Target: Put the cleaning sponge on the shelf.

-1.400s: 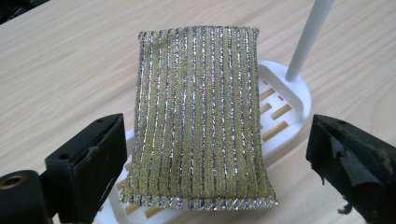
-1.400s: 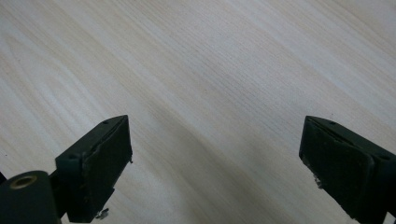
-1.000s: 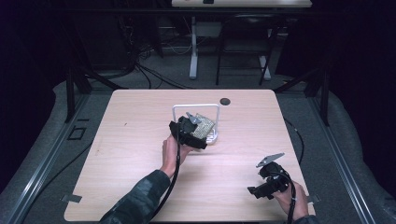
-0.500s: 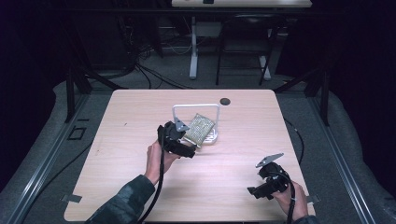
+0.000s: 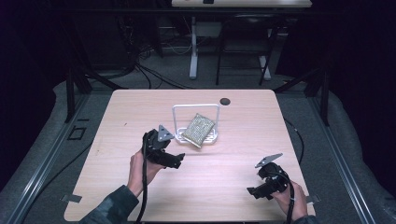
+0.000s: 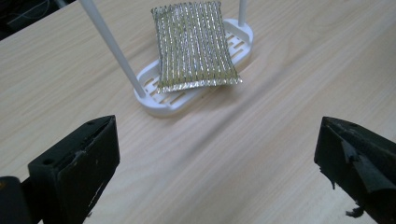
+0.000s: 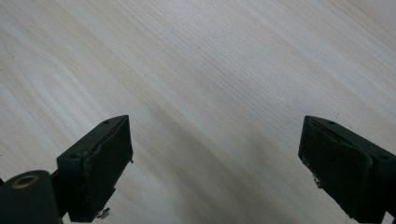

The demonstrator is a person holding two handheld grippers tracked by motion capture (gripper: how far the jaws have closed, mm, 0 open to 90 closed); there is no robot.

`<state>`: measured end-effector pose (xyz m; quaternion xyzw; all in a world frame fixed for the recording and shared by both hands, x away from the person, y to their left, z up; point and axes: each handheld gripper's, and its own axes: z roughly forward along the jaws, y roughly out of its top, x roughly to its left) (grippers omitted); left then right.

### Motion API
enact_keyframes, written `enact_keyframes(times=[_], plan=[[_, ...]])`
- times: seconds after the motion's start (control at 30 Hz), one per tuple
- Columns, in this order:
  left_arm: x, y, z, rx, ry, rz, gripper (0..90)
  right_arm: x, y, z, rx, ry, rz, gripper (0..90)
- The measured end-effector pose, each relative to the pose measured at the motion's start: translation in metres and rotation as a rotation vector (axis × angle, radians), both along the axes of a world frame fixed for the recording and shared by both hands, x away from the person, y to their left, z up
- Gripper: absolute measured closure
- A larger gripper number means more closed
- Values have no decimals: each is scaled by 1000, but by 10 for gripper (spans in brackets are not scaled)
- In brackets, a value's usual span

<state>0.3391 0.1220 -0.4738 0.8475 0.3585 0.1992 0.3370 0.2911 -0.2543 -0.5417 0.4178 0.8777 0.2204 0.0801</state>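
Sponge (image 5: 199, 129) (metallic gold-silver weave) lies tilted across a white rack (image 5: 213, 137) mid-counter (image 5: 243, 177), one end overhanging the rack's rim; in the left gripper view the sponge (image 6: 195, 44) sits between the rack's two white posts. Left gripper (image 5: 173, 160) held just beside the rack on its near left, fingers (image 6: 77, 170) wide apart, nothing between them. Right gripper (image 5: 254, 192) well apart, near the counter's front right edge, fingers (image 7: 95, 170) spread over bare wood.
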Motion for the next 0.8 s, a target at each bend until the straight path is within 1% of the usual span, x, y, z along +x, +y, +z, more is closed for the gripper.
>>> enact_keyframes(times=[0.1,0.2,0.23,0.33,0.37,0.43,0.53,0.6,0.73,0.8], plan=[[-7,9,-1,-4,6,5,1,0,0,0,-1,-1,1,94],[-15,19,-4,0,17,12,1,0,0,0,-4,0,1,94],[-18,23,-4,8,27,10,1,0,0,0,-8,1,3,94],[-26,32,-9,2,40,20,1,0,1,-1,-8,2,-1,95],[-29,34,-11,13,48,20,1,0,2,-1,-8,1,0,95],[-35,40,-16,17,66,20,1,0,2,-1,-1,2,-5,96],[-41,47,-21,16,76,29,1,0,3,-1,-8,7,-3,96],[-46,54,-26,17,94,36,1,0,3,-2,-9,10,-3,97],[-52,64,-34,27,116,51,1,0,3,-2,-8,9,-5,99],[-54,69,-38,25,124,64,1,0,2,-2,-12,11,-2,100]])
